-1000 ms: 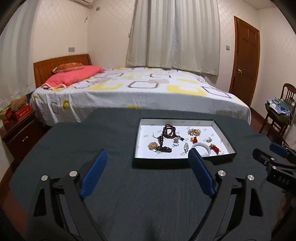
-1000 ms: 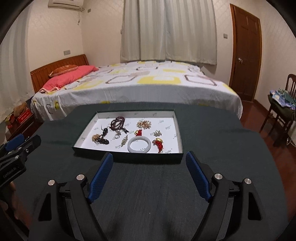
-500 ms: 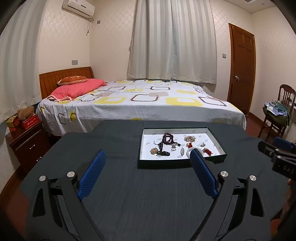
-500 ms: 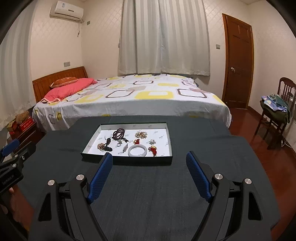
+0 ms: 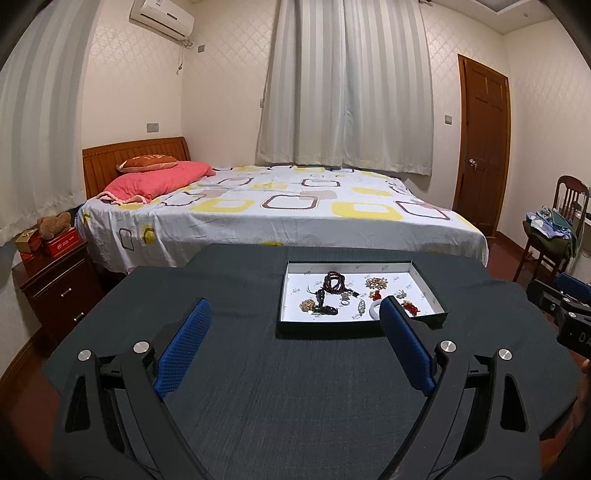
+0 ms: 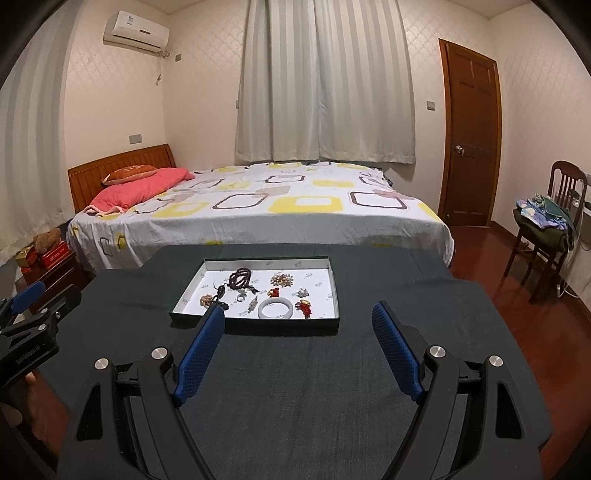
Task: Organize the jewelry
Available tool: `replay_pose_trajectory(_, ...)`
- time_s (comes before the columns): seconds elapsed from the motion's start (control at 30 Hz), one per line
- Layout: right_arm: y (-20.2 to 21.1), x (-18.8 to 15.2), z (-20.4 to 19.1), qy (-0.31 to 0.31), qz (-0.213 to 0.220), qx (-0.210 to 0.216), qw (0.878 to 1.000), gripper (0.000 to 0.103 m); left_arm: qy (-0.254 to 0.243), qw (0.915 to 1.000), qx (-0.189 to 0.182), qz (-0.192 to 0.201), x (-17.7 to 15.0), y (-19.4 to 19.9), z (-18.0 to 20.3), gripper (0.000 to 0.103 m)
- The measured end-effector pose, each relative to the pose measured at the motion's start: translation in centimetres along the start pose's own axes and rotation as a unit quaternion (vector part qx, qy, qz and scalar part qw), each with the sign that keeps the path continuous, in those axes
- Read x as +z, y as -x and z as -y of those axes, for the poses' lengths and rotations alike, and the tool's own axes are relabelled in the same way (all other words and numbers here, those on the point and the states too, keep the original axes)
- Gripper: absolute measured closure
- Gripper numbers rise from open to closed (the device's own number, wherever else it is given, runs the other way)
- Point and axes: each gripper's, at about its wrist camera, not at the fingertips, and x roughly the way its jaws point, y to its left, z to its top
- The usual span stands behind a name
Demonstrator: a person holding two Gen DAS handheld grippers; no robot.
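Left wrist view: The left claw is spread wide and holds nothing; both blue pads stand well above the dark table. The tray lies ahead of the claw and to its right, with the right pad overlapping the tray's near right corner in the picture. All jewelry lies loose inside the tray: a dark bead string, a gold cluster, a white bangle partly hidden behind the pad, and smaller pieces too small to identify. The pieces are apart from one another, which leaves room for a pad on either side of each. The right claw's body shows at the far right edge.

Right wrist view: The right claw is likewise spread and empty. The tray lies straight ahead, slightly left of centre; the bangle lies nearest, between the pads in the picture. Whether this layout is sorted or awaiting sorting cannot be judged.

Change from earlier frames: Both claws have drawn back and tilted upward. The tray appears smaller and farther ahead, and more wall and the air conditioner are in view. The jewelry layout is unchanged.
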Motion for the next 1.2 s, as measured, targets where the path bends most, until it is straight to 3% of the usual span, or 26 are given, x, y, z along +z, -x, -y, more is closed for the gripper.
replay_pose_trajectory(1.2,0.27,-0.14,-0.5,0.001,0.004,0.0,1.0,0.024,0.01,0.9999,0.0,-0.006,-0.3,0.2,-0.04,0.012)
